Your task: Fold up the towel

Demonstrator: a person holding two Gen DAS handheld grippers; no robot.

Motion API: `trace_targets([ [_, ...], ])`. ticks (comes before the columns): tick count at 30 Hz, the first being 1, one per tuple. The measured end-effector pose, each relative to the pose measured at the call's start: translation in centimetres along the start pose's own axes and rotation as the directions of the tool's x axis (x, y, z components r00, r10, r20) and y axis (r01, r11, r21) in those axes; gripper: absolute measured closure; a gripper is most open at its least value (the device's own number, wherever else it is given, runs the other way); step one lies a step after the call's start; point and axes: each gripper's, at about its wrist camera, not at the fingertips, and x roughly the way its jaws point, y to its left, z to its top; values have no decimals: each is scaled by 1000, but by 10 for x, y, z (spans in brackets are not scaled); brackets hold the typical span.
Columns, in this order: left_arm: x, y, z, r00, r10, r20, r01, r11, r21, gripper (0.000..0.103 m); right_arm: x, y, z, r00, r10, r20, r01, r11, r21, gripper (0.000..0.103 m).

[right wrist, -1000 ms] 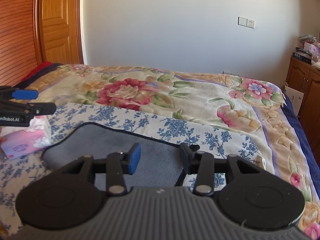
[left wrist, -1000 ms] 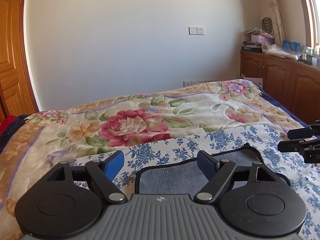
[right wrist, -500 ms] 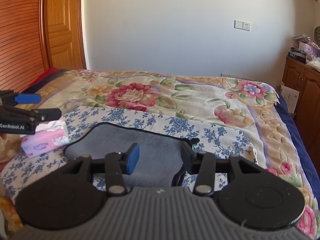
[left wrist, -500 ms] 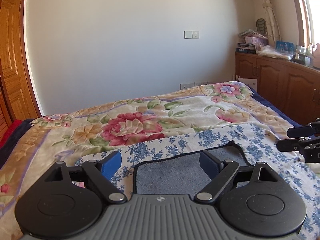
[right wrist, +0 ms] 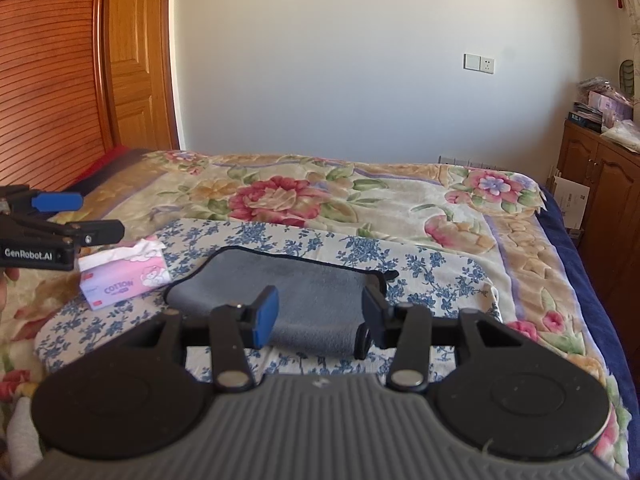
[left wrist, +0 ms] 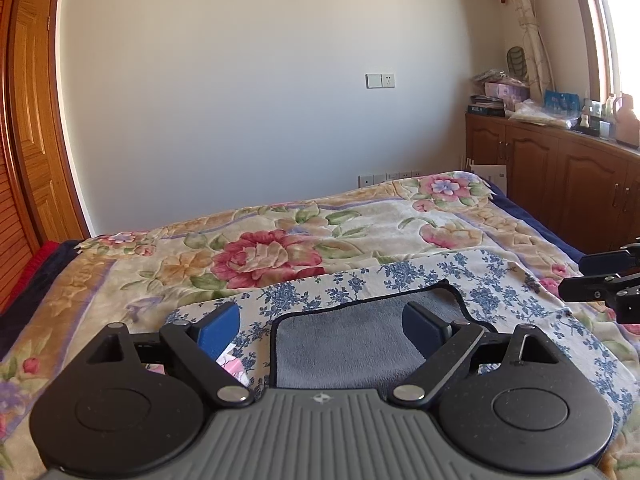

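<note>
Both my grippers, left (left wrist: 320,328) and right (right wrist: 318,314), hang spread wide and empty above the gray towel (right wrist: 304,292) lying on the bed (right wrist: 400,196); soft, light, limp, I judge its dark-hemmed corners the best hold.

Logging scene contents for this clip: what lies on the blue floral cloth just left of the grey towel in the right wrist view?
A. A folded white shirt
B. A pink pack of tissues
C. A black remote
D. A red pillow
B: a pink tissue pack marked COTTON, with white tissue poking out, sits on the blue floral cloth beside the grey towel, near the open left claw.
</note>
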Motion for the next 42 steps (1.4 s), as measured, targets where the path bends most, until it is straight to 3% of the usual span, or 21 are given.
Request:
trace_targets([
  [24, -85, -7, -16, 1000, 7, 12, -8, 1000, 22, 7, -73, 28, -23, 1000, -3, 16, 3, 1000, 5, 54],
  [42, -128, -15, -35, 1000, -4, 18, 3, 999, 36, 2, -101, 44, -53, 999, -39, 18, 39, 999, 21, 39],
])
